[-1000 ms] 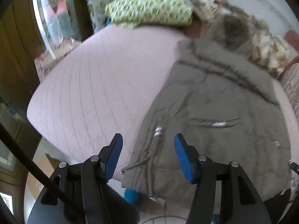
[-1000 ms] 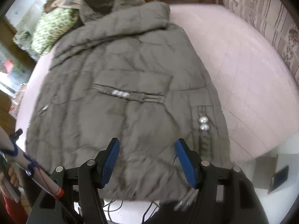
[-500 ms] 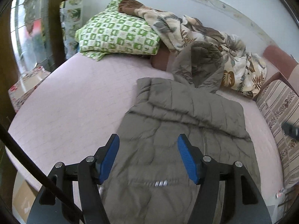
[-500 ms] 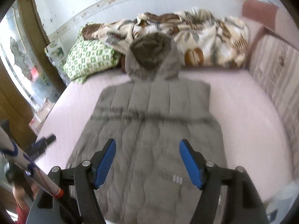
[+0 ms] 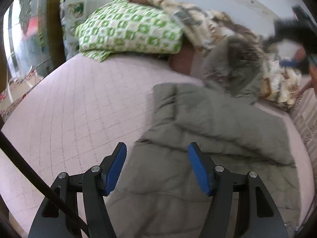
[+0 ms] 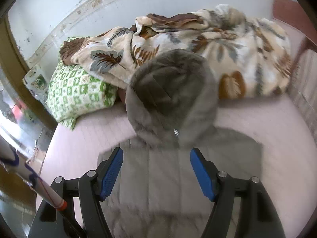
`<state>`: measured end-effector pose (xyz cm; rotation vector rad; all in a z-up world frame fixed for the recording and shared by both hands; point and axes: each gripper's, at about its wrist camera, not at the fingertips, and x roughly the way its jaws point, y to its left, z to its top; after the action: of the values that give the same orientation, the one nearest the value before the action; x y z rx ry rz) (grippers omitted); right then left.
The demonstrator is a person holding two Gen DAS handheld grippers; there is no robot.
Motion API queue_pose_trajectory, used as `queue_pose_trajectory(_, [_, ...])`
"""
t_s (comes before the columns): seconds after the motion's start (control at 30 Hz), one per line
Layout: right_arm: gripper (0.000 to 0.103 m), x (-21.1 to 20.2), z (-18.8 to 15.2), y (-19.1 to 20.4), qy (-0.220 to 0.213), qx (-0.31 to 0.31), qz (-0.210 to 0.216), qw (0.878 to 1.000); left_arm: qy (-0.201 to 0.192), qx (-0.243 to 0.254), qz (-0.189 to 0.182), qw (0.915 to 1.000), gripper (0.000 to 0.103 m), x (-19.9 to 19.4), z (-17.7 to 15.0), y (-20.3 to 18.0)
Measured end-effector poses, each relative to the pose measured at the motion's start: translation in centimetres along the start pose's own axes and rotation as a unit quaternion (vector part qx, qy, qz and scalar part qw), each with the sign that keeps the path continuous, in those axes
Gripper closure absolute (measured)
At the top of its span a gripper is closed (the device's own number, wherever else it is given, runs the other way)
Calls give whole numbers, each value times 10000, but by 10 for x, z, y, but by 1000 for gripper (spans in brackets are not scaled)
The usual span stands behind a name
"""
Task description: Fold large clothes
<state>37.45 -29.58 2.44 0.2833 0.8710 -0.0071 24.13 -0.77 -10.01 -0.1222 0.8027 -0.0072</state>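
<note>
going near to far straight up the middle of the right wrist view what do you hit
right gripper → grey padded coat body → its hood → leaf-print blanket → wall

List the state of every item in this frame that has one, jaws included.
Grey quilted hooded coat: laid flat on the bed, unfolded, not gripped.
Grey fur-lined hood: open, resting against the bedding.
Green-and-white patterned pillow: lying at the head of the bed.
Leaf-print blanket: bunched up.
Left gripper: jaws open, empty.
Right gripper: jaws open, empty.
</note>
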Motion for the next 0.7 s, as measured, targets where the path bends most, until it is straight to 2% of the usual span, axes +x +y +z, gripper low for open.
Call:
queue_pose_trajectory(0.1, [28, 34, 35, 15, -79, 106, -133, 9998, 395, 51, 94, 9992, 39, 27, -4, 8])
queue_pose_trajectory(0.37, [28, 95, 113, 31, -354, 754, -264, 9962, 580, 91, 50, 9983, 39, 47, 4, 12])
queue_pose_trajectory(0.57, [24, 132, 141, 22, -447, 1303, -385, 9897, 764, 19, -13, 9971, 39, 56, 7, 16])
queue_pose_trajectory(0.67, [24, 147, 144, 19, -374, 1333, -506, 9891, 823, -20, -20, 9966, 39, 60, 7, 17])
queue_pose_trajectory(0.7, [28, 151, 144, 19, -289, 1288, -549, 9897, 853, -28, -24, 9963, 39, 61, 7, 17])
